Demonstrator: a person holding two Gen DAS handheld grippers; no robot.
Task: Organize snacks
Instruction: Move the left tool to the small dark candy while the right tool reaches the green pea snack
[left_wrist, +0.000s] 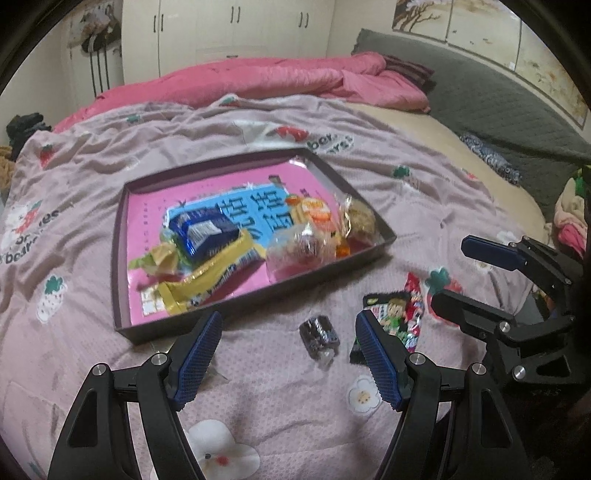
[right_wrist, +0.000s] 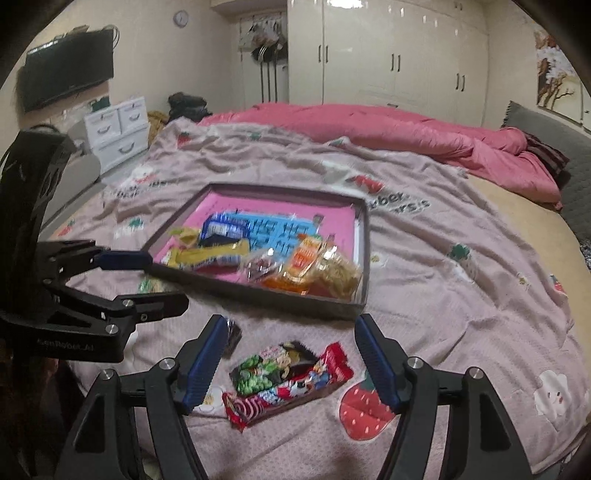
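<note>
A dark tray (left_wrist: 122, 236) with a pink floor lies on the bed and holds several snack packets: a blue one (left_wrist: 201, 230), a yellow one (left_wrist: 210, 273) and clear-wrapped ones (left_wrist: 295, 247). The tray also shows in the right wrist view (right_wrist: 364, 258). A small dark wrapped candy (left_wrist: 319, 336) lies on the blanket between my open left gripper's (left_wrist: 288, 332) fingers. A red and green packet (right_wrist: 288, 376) lies in front of my open right gripper (right_wrist: 290, 343); it also shows in the left wrist view (left_wrist: 399, 314). The right gripper (left_wrist: 450, 273) appears at the right of the left view.
The pink strawberry-print blanket (right_wrist: 443, 295) covers the bed. A rolled pink duvet (right_wrist: 388, 129) lies along the far side. White drawers (right_wrist: 118, 129) and a wall TV (right_wrist: 66, 70) stand at the left, wardrobes (right_wrist: 388, 55) at the back.
</note>
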